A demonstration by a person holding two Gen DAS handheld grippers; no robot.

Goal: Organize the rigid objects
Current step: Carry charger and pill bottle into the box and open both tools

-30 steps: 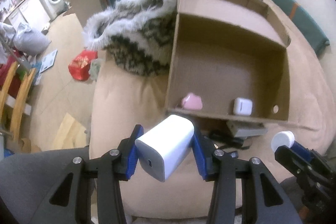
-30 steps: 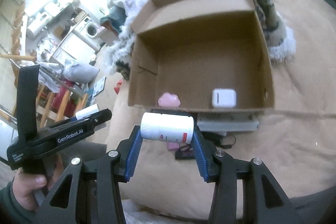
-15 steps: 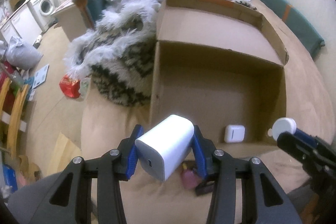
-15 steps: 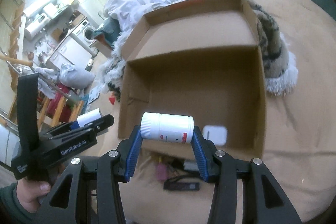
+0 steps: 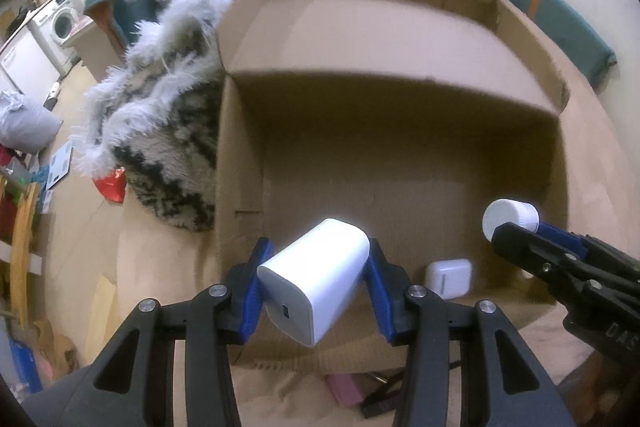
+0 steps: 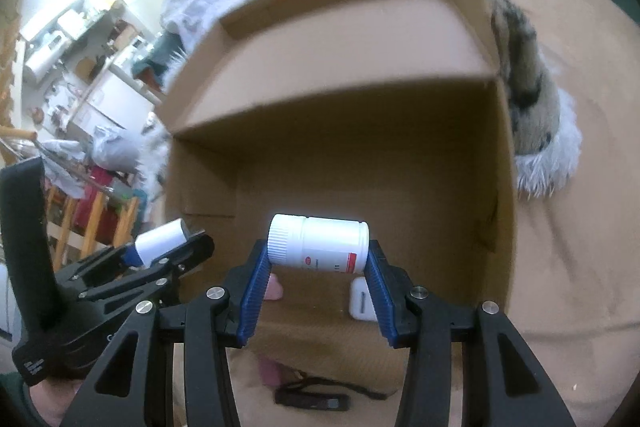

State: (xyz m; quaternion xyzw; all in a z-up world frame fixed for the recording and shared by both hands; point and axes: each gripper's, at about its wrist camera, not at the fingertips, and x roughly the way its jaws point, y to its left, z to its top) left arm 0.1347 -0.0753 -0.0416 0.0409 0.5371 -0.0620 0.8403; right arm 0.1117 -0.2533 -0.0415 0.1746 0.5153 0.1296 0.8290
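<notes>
Both hands have carried their loads forward & down vs a sec ago: cardboard box [image 5: 400,155] was further off then, now its open top fills both wrist views and both loads hang over the near wall / inside the opening. Meaning for the task: transport leg looks nearly done, next step is prob the drop into the box; nothing let go yet

L gripper [image 5: 316,283]: blue pads clamped on the sides of the white charger block [image 5: 316,279], block tilted, port face toward cam. Grip width unchanged from a sec ago, firm hold, block off any surface, over the box's near-left part

R gripper [image 6: 316,267]: jaws clenched end-to-end on the white pill bottle [image 6: 318,243], bottle lying sideways, cap to the left, red label strip on the right. Grip also steady. Bottle over the box middle, not touching the floor of it

Already in the box near the front wall: small white case [image 5: 448,277] and a pink item [image 6: 275,287], partly hidden behind the R pads

Outside, on the tan bed cover [image 6: 580,267] just before the box: black gadget w/ cord [image 6: 312,401], another pink thing [image 5: 344,389] – still to sort, likely

Fur blanket [image 5: 160,131] touches the box's left side
</notes>
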